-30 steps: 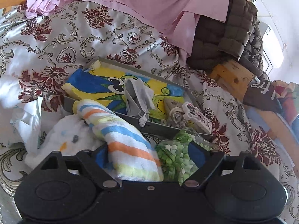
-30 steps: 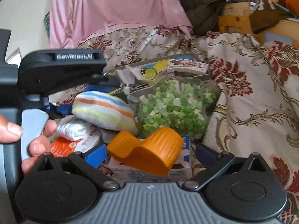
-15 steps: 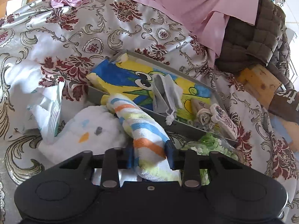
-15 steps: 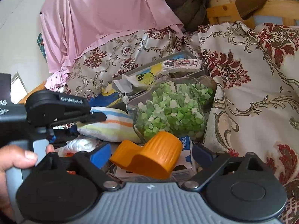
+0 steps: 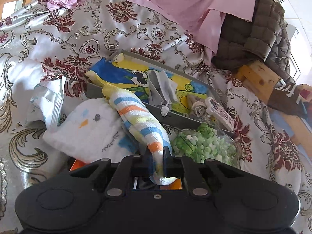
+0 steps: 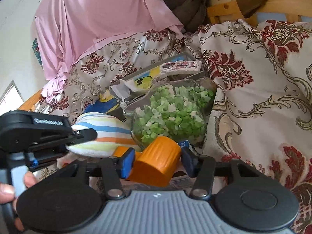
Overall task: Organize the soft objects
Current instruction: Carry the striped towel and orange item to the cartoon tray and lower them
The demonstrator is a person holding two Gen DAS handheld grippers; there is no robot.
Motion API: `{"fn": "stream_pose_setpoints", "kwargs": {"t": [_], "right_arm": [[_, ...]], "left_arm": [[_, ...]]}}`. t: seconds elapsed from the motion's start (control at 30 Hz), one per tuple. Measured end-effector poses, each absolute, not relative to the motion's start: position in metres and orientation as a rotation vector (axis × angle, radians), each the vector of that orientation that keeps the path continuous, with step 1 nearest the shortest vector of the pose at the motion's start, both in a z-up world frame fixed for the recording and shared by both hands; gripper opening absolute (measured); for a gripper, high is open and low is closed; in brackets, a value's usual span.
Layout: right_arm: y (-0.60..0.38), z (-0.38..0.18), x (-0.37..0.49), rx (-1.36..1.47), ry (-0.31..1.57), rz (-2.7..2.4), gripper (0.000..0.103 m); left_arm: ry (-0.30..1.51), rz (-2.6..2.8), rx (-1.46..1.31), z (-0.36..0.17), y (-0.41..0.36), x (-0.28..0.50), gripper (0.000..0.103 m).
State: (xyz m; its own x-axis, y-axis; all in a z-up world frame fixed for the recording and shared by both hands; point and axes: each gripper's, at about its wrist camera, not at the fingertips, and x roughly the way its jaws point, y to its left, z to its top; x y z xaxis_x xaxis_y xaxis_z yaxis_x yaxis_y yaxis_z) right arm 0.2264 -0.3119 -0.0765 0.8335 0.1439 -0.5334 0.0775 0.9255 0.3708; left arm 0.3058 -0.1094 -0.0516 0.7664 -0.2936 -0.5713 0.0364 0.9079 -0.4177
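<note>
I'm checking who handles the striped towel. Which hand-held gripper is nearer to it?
Left. The left hand-held gripper is shut on the striped towel's near end. The right hand-held gripper sits apart, open around an orange cup, with the towel off to its left.

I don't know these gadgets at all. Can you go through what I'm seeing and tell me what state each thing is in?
left gripper: shut on the striped towel.
striped towel: rolled, pinched at its near end.
right gripper: open around the orange piece.
orange piece: lying between the fingers.
grey tray: holding cloths.
clear container: full of green bits.

left gripper point(image 5: 157, 159) clamping striped towel point(image 5: 140, 117)
</note>
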Motion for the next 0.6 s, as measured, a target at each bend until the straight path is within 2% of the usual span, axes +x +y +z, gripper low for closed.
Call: {"fn": "stream_pose_setpoints", "kwargs": {"t": [0.37,0.6], "right_arm": [[-0.317,-0.071,0.22,0.439,0.561,0.026,0.029],[-0.319,-0.06,0.212,0.428,0.499,-0.008,0.023]], "left_arm": [[0.626,-0.19,-0.437,-0.015,-0.095,0.294,0.009],[0.596,-0.197,-0.443,0.005,-0.089,0.285,0.009]]}}
